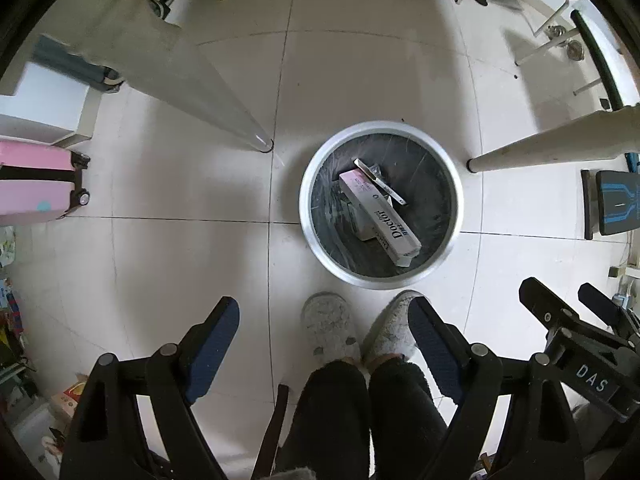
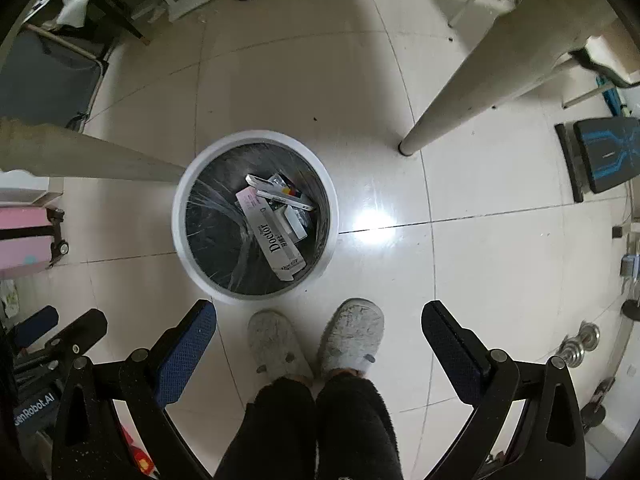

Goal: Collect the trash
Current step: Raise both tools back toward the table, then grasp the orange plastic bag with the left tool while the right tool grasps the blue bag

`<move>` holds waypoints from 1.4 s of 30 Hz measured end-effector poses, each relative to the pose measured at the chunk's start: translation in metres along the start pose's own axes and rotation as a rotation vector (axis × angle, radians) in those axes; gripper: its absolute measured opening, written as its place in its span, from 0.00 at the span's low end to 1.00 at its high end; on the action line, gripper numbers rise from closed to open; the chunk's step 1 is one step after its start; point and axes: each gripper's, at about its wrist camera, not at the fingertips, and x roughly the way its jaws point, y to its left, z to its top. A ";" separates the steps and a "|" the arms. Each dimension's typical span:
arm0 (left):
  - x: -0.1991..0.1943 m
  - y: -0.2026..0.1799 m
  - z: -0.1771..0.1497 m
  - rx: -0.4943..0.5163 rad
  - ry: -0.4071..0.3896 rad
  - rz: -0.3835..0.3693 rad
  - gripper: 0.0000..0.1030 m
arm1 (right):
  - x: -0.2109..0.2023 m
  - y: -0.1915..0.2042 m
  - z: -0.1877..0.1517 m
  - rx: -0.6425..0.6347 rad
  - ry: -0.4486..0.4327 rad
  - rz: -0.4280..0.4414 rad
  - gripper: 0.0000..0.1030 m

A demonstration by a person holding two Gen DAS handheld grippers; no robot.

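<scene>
A round white-rimmed bin [image 1: 306, 204] [image 2: 178, 216] lined with a black bag stands on the tiled floor, straight below both grippers. Inside it lie a long white "Doctor" box [image 1: 384, 216] [image 2: 272, 236] and a few smaller flat packets. My left gripper [image 1: 324, 304] points down, high above the floor, with its jaws wide apart and nothing between them. My right gripper [image 2: 320, 308] also points down and is open and empty. Each gripper shows at the edge of the other's view: the right gripper [image 1: 566, 294] and the left gripper [image 2: 64, 320].
A person's grey slippers [image 1: 328, 328] [image 2: 352, 332] and dark trouser legs stand just in front of the bin. Two pale table legs [image 1: 224, 104] [image 2: 460, 96] flank it. A pink suitcase [image 1: 36, 180], a blue-and-black pad [image 2: 604, 156] and dumbbells [image 2: 580, 344] sit around the edges.
</scene>
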 end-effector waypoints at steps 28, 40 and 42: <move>-0.279 0.018 0.032 -0.090 -0.232 -0.013 0.83 | -0.357 0.003 0.029 0.134 -0.173 0.149 1.00; -0.330 -0.031 0.243 -0.195 -0.291 -0.054 0.83 | -0.391 -0.055 0.279 0.187 -0.236 0.181 1.00; -0.326 -0.045 0.282 -0.217 -0.268 -0.098 0.83 | -0.382 -0.065 0.334 0.183 -0.220 0.197 1.00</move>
